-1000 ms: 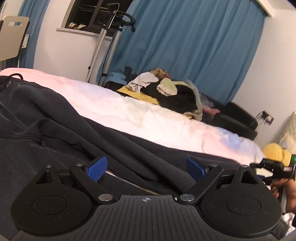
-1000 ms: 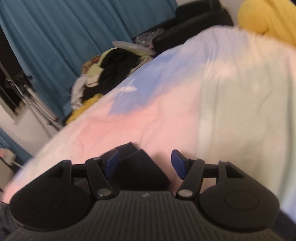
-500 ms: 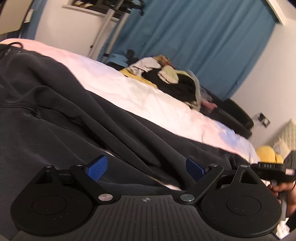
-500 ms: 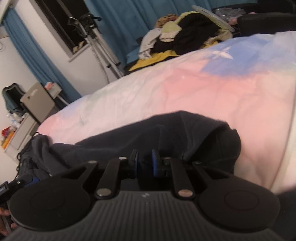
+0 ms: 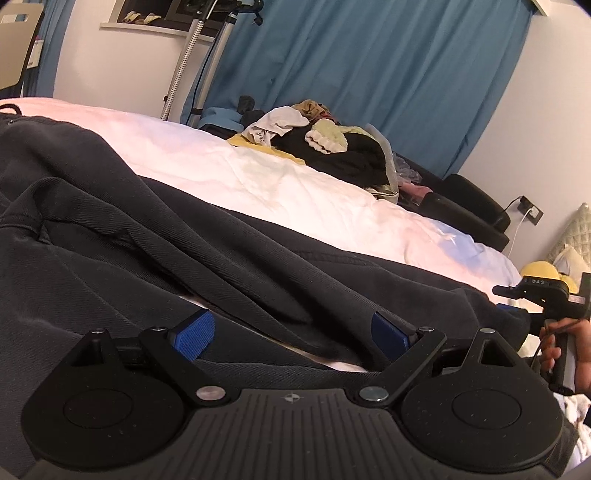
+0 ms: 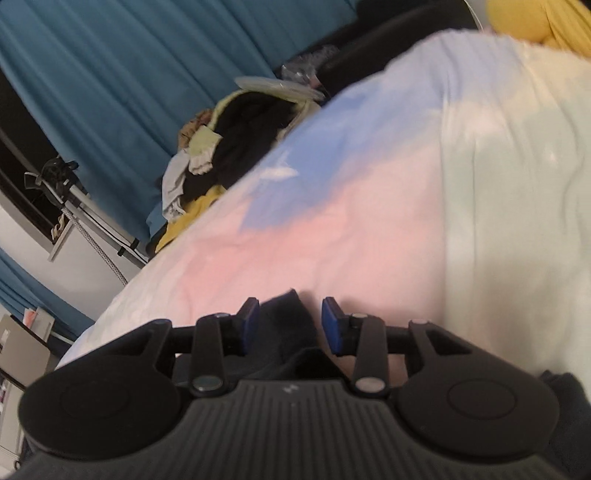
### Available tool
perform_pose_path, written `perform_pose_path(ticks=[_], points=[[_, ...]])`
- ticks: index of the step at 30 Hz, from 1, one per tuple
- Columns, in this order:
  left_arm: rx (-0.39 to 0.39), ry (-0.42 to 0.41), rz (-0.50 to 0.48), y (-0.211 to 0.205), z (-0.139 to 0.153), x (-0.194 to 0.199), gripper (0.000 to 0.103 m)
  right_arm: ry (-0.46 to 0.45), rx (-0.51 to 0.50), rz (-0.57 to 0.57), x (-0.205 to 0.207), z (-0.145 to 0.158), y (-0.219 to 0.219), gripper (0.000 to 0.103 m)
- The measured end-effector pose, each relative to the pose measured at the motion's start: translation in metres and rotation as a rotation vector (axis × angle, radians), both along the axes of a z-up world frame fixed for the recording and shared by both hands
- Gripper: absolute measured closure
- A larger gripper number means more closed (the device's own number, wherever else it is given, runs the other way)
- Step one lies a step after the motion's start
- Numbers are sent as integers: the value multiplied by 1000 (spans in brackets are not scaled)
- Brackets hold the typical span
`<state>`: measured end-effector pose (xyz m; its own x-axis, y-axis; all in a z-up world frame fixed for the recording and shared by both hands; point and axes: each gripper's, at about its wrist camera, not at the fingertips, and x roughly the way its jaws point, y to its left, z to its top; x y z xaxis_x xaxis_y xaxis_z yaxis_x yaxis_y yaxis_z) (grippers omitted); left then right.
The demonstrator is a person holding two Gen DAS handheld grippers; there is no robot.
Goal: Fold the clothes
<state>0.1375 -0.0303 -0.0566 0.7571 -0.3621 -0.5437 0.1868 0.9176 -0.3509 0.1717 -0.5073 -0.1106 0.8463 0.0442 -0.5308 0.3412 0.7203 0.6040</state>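
A dark grey garment [image 5: 221, 240] lies spread in loose folds across the pastel bed sheet [image 5: 258, 177]. My left gripper [image 5: 291, 332] stands open low over it, a ridge of the fabric running between its blue pads [image 5: 194, 334]. In the right wrist view a corner of the same garment [image 6: 284, 336] sits between the fingers of my right gripper [image 6: 290, 326], which is open with sheet showing beside the right pad. That right gripper [image 5: 539, 291], held by a hand [image 5: 561, 354], shows at the garment's far right end in the left wrist view.
A pile of mixed clothes [image 5: 332, 147] sits beyond the far edge of the bed, in front of blue curtains [image 5: 369, 74]. A black chair [image 5: 469, 199] and a metal stand [image 5: 192, 55] are behind the bed. A yellow plush [image 6: 535, 18] lies near the pillows.
My right gripper was shut on the garment's corner half a second ago and has since opened, its view swinging back over the sheet. My left gripper stayed open and only tilted slightly.
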Motion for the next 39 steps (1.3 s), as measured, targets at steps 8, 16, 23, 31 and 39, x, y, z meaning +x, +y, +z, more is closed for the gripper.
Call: perform_pose_path(ticks=[8,16,23,31,39], points=[[57,-2,-13,-7,0,-4,9,-73,240,150,3,-15,-3,64],[76,-9,-6,-5,0,-9,9,-10,44,145,23,2,27,97],[90,-53,28,-1,-3,-4,9,-280,-108,32,61,84,35,97],[161,-145,103,1,-12,10,9,-78,-164,-29,187,44,18,97],[188,-154,123,1,-21,26,9,-229,-142,35,178,-1,22,9]])
